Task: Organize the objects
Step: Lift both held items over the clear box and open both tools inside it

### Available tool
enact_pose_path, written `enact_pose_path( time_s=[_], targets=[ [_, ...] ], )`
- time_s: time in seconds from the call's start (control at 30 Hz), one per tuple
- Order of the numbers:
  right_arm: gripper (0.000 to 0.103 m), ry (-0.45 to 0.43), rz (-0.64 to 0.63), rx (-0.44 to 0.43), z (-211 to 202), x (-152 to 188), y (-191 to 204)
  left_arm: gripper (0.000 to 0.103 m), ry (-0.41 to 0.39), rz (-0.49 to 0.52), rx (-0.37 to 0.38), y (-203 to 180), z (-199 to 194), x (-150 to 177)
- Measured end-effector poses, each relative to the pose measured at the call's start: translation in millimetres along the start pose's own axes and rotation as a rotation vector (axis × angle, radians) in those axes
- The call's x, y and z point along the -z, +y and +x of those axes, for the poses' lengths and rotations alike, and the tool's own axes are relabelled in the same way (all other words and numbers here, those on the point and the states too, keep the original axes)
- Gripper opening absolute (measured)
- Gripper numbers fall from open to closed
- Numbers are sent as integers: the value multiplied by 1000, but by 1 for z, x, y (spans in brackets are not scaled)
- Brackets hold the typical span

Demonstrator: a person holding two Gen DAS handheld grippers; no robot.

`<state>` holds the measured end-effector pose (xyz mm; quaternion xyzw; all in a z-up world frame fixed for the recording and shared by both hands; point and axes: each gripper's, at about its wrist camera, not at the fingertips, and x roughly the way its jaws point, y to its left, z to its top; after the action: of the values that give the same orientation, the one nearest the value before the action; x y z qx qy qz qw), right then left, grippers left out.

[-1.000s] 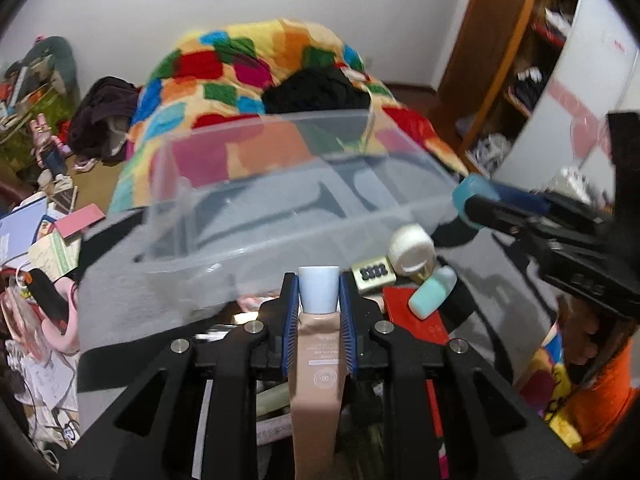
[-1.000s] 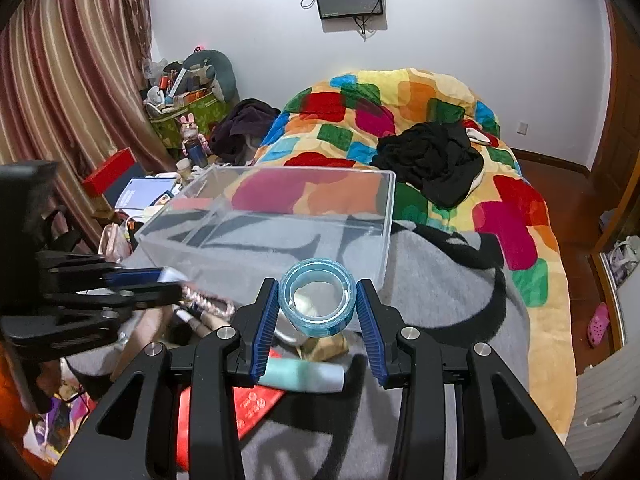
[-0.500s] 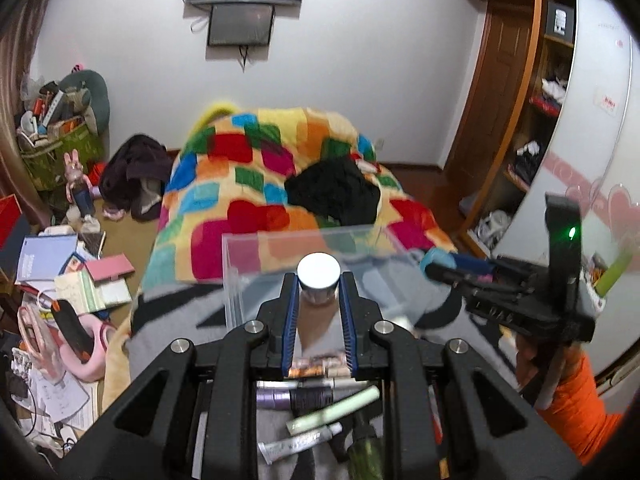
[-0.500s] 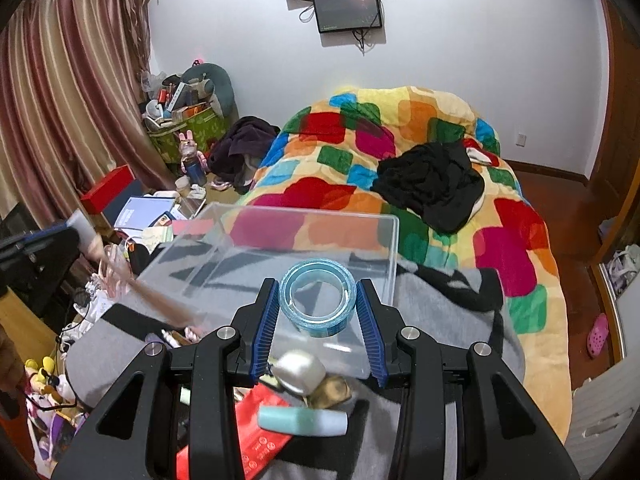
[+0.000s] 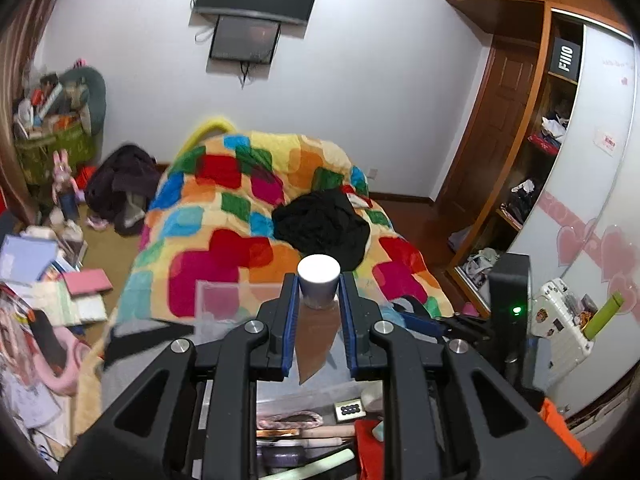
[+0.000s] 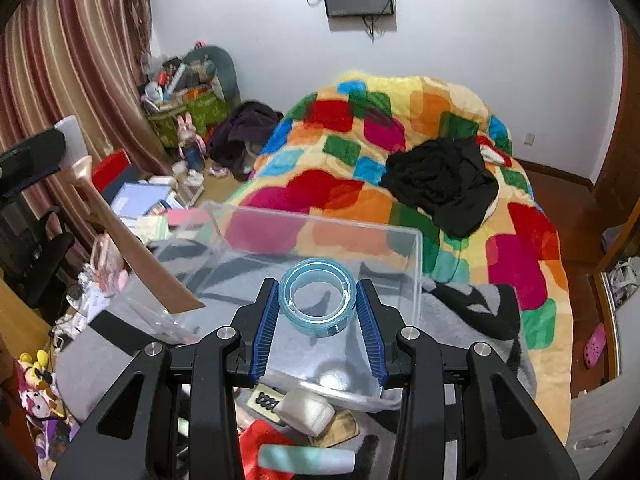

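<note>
Grey blanket (image 6: 472, 320) bears clear bin (image 6: 400, 240), nothing visible inside.

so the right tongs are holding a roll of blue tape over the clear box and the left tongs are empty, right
Not quite: the left tongs are not empty. The left wrist view shows them shut on a tan tube with a white cap. The right tongs do hold the blue tape roll over the clear box.

clear bin (image 6: 416, 264) on bed (image 6: 520, 248) (clutter before it)
</note>
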<state>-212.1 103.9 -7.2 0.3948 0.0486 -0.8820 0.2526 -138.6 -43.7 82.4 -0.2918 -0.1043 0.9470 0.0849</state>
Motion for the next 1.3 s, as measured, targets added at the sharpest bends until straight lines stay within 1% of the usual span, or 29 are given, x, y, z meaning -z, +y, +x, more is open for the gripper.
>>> enact_pose_path(
  time_s=[0.13, 0.3, 0.43, 0.57, 0.7, 0.77, 0.87, 0.93, 0.97, 1.0, 1.07, 1.1, 1.17, 1.23, 1.3],
  targets=[
    [36, 61, 0, 12, 22, 6, -3, 20, 61, -44, 1, 9, 28, 14],
    [36, 102, -6, 12, 37, 10, -4, 20, 153, -101, 2, 27, 56, 33],
    [36, 127, -9, 14, 48, 10, -3, 19, 196, -133, -4, 36, 68, 44],
    [37, 151, -3, 7, 57, 12, -2, 19, 239, -135, -16, 41, 76, 55],
    [37, 144, -27, 43, 59, 14, 1, 19, 271, -132, -26, 44, 83, 65],
    [37, 142, -25, 47, 58, 14, 1, 19, 278, -133, -25, 44, 84, 69],
    [46, 140, -14, 53, 55, 15, -2, 19, 277, -120, -29, 42, 81, 70],
    [54, 131, -12, 60, 52, 15, -2, 19, 272, -101, -38, 38, 77, 71],
    [56, 128, -12, 67, 51, 14, -3, 20, 271, -93, -41, 36, 76, 70],
    [58, 125, -14, 70, 49, 14, -2, 21, 269, -85, -44, 34, 74, 70],
    [60, 117, -21, 70, 45, 15, 0, 31, 257, -63, -52, 29, 68, 69],
    [62, 112, -26, 73, 42, 15, 2, 34, 248, -51, -58, 27, 65, 68],
    [65, 100, -41, 82, 36, 16, 5, 47, 227, -23, -73, 21, 58, 67],
    [71, 82, -58, 90, 28, 18, 10, 54, 207, 2, -88, 16, 52, 66],
    [73, 71, -71, 96, 21, 20, 14, 59, 194, 18, -99, 12, 47, 66]
  ],
)
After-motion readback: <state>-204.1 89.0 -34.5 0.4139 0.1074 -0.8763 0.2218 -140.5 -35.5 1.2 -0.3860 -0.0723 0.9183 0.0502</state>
